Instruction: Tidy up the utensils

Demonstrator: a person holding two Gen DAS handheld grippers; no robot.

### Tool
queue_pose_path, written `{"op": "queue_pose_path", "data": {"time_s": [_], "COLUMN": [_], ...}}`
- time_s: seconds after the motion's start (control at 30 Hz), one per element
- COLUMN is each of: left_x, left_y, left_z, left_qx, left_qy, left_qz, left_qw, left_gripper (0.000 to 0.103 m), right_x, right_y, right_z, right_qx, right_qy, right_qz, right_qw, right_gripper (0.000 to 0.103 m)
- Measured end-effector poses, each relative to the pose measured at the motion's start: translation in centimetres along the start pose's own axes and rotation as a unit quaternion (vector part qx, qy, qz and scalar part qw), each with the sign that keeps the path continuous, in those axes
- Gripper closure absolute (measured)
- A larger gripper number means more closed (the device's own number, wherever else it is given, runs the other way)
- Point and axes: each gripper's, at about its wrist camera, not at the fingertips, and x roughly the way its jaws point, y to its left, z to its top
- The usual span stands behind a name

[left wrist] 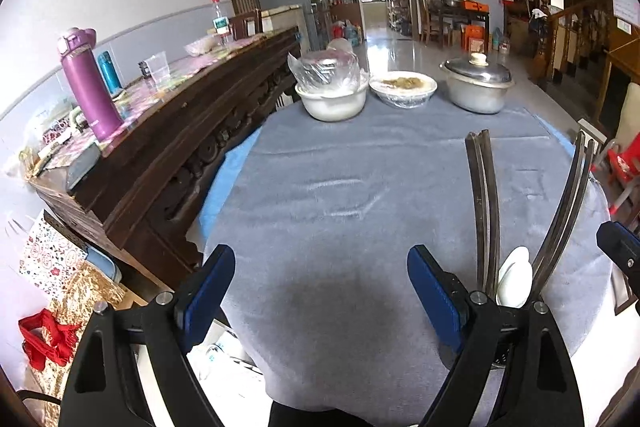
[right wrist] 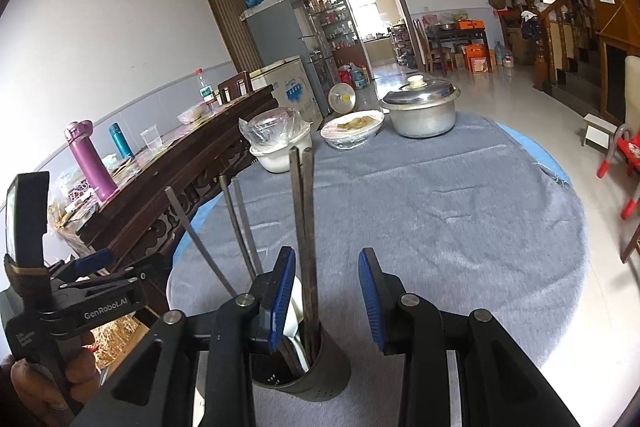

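Observation:
A dark round utensil holder [right wrist: 316,371] stands on the grey-clothed round table [right wrist: 440,211], near its front edge. It holds several chopsticks [right wrist: 302,227] and a white spoon [right wrist: 294,311]. In the left wrist view the chopsticks [left wrist: 486,207] and the white spoon [left wrist: 516,281] stick up just right of my left gripper. My left gripper [left wrist: 320,291] is open and empty above the cloth; it also shows in the right wrist view [right wrist: 80,267]. My right gripper [right wrist: 328,301] is open and empty, its left finger over the holder's rim.
At the table's far side stand a white bowl with a plastic-wrapped dish [left wrist: 332,91], a covered plate of food [left wrist: 402,89] and a lidded metal pot [left wrist: 478,85]. A dark wooden sideboard [left wrist: 168,131] on the left carries a purple flask [left wrist: 90,87], bottles and cups.

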Motion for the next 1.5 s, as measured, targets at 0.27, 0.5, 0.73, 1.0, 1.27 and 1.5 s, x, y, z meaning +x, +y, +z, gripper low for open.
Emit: {"op": "queue_pose_path", "data": {"time_s": [0.27,0.5,0.73,1.0,1.27,1.5], "left_x": [-1.9,-4.3,-6.5,-8.8,-9.7,-10.5], "left_y": [0.6,0.7,1.0,1.1,1.8,2.1], "left_z": [-0.8,-1.7,-2.4,-3.4,-3.7,-4.0], "left_qx": [-0.012,-0.015,-0.02,-0.007,-0.015,-0.012], "left_qy": [-0.031,-0.056,-0.068,-0.098,-0.101,-0.108], "left_qz": [0.014,0.016,0.021,0.025,0.026,0.022], "left_qw": [0.9993,0.9982,0.9973,0.9948,0.9945,0.9938], "left_gripper": [0.015,0.015,0.013,0.004,0.004,0.004], "right_x": [-1.5,-3.6,-6.0,-7.7,-8.1,-8.1], "right_y": [1.4,2.1,2.5,2.8,3.2,3.1], "right_z": [-0.7,-1.4,-1.7,-1.8,-2.1,-2.4], "right_qx": [-0.013,-0.023,-0.034,-0.031,-0.029,-0.025], "right_qy": [-0.005,-0.024,-0.039,-0.039,-0.025,-0.013], "right_qz": [0.002,-0.011,-0.04,-0.059,-0.079,-0.089], "right_qw": [1.0,0.999,0.998,0.997,0.996,0.996], "right_gripper": [0.068,0.042,0.032,0.027,0.025,0.024]}}
